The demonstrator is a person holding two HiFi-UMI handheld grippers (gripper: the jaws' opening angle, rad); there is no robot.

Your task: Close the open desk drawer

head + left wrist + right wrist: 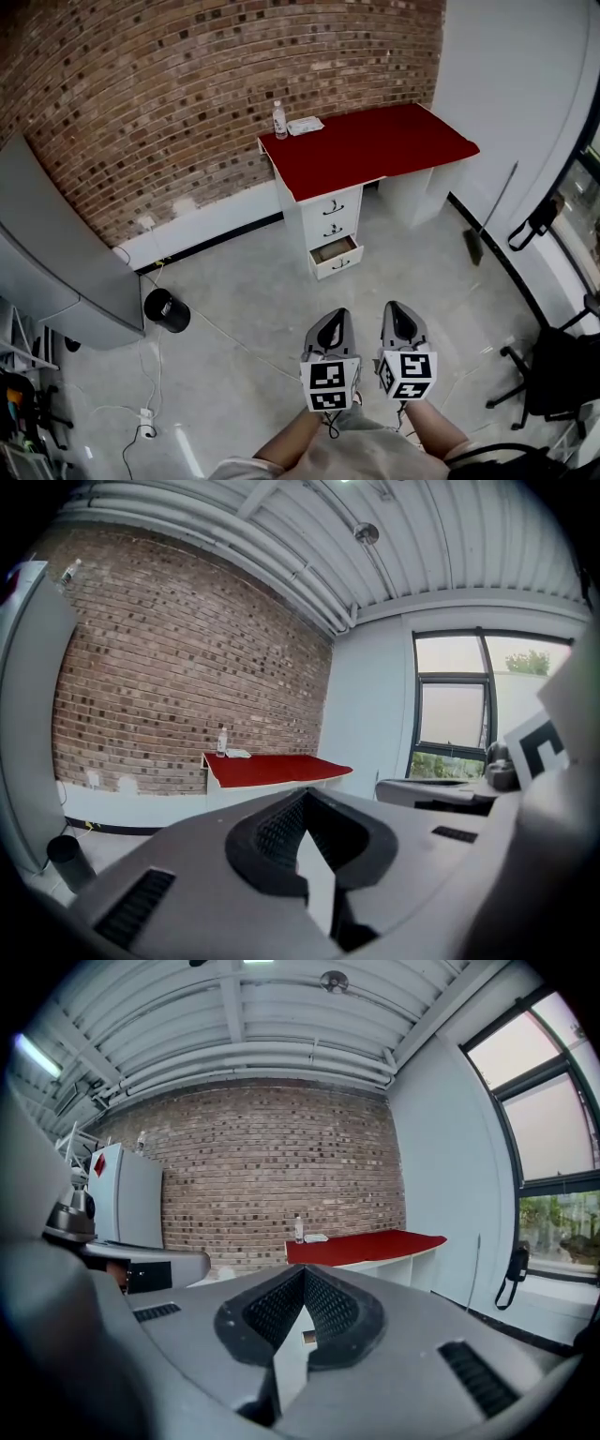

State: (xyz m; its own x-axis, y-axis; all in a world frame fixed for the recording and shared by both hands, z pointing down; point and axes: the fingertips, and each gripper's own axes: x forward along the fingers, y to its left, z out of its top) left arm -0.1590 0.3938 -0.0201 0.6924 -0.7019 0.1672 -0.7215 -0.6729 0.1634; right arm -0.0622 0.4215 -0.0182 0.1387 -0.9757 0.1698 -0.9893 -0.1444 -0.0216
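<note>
None of the job is done yet: the bottom drawer (336, 253) stands pulled out beneath the red tabletop (375, 145) by the brick wall, well apart from both tongs across the floor (262, 319). Near the person's body, the left tongs (335, 316) and the right tongs (401, 309) hover side by side, each with its jaws pressed together on nothing. What remains, I judge, is everything: approach, set a closed tip against the drawer front, and push it flush.

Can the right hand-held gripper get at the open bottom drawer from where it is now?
Probably not yet: the right hand-held gripper is well short of the open drawer, with bare floor between them. Nothing seems to block the way forward.
</note>
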